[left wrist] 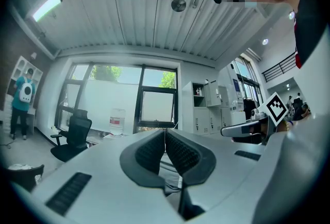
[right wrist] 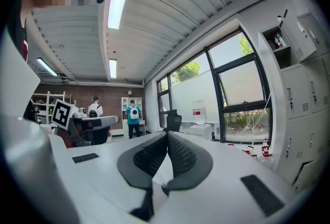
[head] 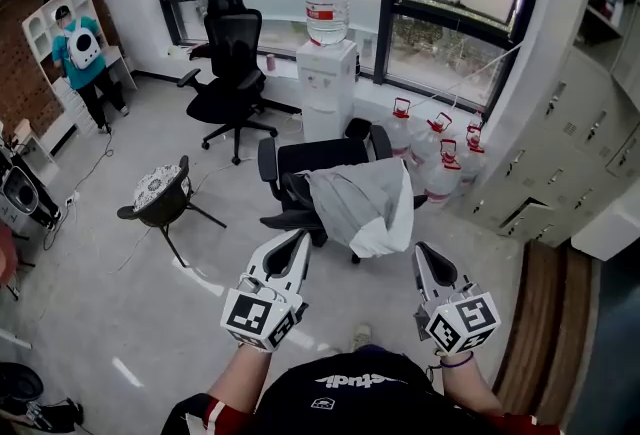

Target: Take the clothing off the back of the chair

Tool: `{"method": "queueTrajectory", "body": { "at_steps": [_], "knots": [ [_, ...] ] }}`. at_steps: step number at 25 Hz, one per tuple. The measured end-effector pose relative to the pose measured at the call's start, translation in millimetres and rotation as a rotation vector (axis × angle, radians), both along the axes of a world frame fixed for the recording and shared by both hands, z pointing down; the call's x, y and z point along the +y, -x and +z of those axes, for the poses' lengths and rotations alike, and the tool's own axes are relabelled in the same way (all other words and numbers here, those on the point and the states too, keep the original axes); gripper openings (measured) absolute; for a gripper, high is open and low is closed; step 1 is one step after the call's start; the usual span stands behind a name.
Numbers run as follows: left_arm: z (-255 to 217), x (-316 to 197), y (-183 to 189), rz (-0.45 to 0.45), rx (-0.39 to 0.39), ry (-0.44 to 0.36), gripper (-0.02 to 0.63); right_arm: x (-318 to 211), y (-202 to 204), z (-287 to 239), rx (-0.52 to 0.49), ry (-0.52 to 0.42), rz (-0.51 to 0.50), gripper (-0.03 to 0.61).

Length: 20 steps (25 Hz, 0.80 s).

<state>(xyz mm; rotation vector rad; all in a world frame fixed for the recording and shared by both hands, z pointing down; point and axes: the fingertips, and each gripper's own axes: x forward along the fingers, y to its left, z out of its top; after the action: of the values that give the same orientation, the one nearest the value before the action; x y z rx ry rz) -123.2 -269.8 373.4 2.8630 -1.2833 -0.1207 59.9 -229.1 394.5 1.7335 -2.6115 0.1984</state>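
Note:
A pale grey garment (head: 366,207) hangs over the back of a black office chair (head: 300,168) in the middle of the head view, one white corner drooping toward the floor. My left gripper (head: 301,242) is held just short of the chair's near side, left of the garment, with its jaws shut and nothing between them. My right gripper (head: 421,252) is at the garment's lower right, a little apart from it, also shut and empty. Both point level. The left gripper view shows its jaws (left wrist: 165,133) pressed together; the right gripper view shows the same (right wrist: 167,136).
A water dispenser (head: 327,73) stands behind the chair by the window, with several water jugs (head: 440,151) to its right. A second black office chair (head: 230,73) and a small round-seat chair (head: 160,195) stand to the left. Lockers (head: 560,143) line the right wall. A person (head: 80,53) stands far left.

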Motion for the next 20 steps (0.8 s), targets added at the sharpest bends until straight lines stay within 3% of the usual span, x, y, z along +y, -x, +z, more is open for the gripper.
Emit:
{"method": "queueTrajectory", "body": {
  "at_steps": [10, 16, 20],
  "knots": [
    [6.9, -12.9, -7.8, 0.017, -0.01, 0.011, 0.025, -17.3, 4.0, -2.9, -0.001, -0.03, -0.023, 0.012],
    [4.3, -21.6, -9.5, 0.009, -0.014, 0.006, 0.025, -26.1, 14.1, -8.2, 0.012, -0.062, -0.093, 0.138],
    [2.3, -26.6, -10.4, 0.005, -0.016, 0.002, 0.025, -32.6, 17.5, -9.4, 0.012, -0.063, -0.121, 0.265]
  ]
}}
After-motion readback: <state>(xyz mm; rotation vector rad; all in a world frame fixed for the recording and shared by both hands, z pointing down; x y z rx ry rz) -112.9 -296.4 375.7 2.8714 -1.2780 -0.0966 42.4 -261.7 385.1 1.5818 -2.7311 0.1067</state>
